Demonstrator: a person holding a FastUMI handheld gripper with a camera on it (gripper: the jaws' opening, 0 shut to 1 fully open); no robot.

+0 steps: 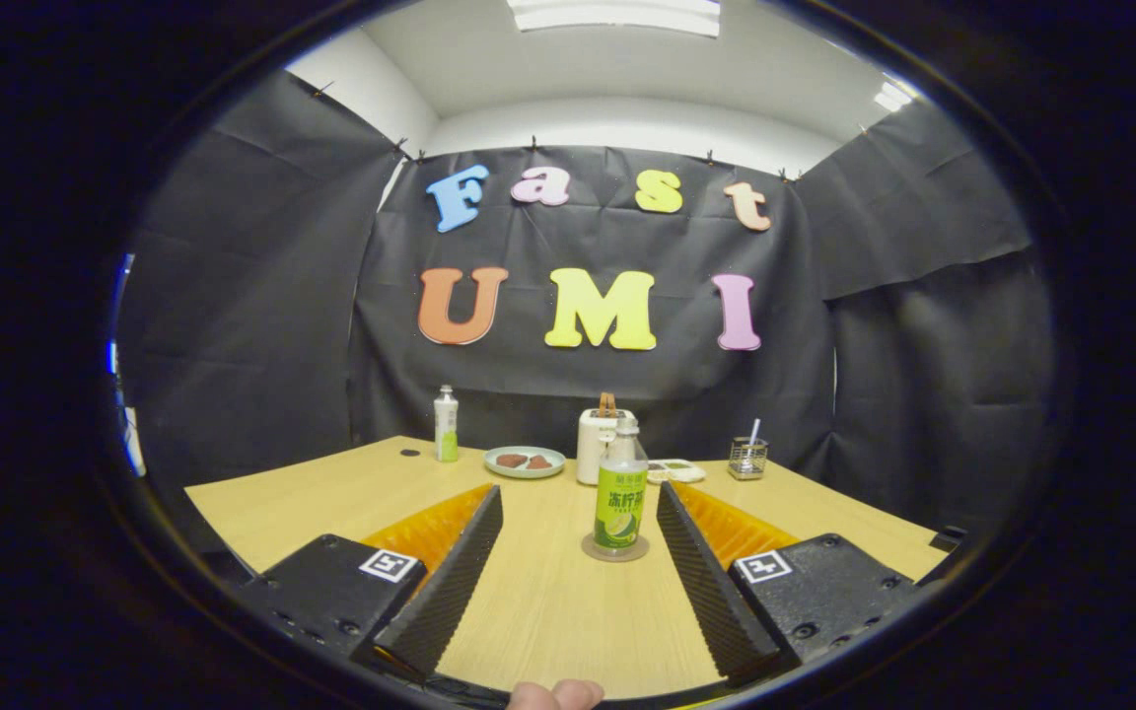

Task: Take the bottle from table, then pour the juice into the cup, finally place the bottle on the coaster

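Gripper view looks forward along the claw (580,513), whose two fingers stand wide apart with nothing held between them. Just ahead of the fingertips, in line with the gap between them, the bottle (621,493) stands upright on a round coaster (614,548) — a clear plastic bottle with a pale cap and a green-and-white label that carries a lime picture near its foot. Neither finger touches it.

Beneath it all lies the bench (548,602), a light wood-grain top with bare board between the fingers. Beyond the bottle, near the far edge, stands a white toaster (596,446) with something brown poking from its top. Left of the toaster lies a pale plate (525,461) holding brownish pieces, and further left a second bottle (446,424), white with a green band, stands upright. Right of the toaster sits a small flat tray (676,470), and beyond that a wire holder (747,459) with a white stick in it. A small dark spot (410,453) marks the bench near the second bottle.

Black cloth forms the booth's walls, with a white ceiling and a light panel (615,14) above. A fingertip (556,694) of the person shows below the claw.
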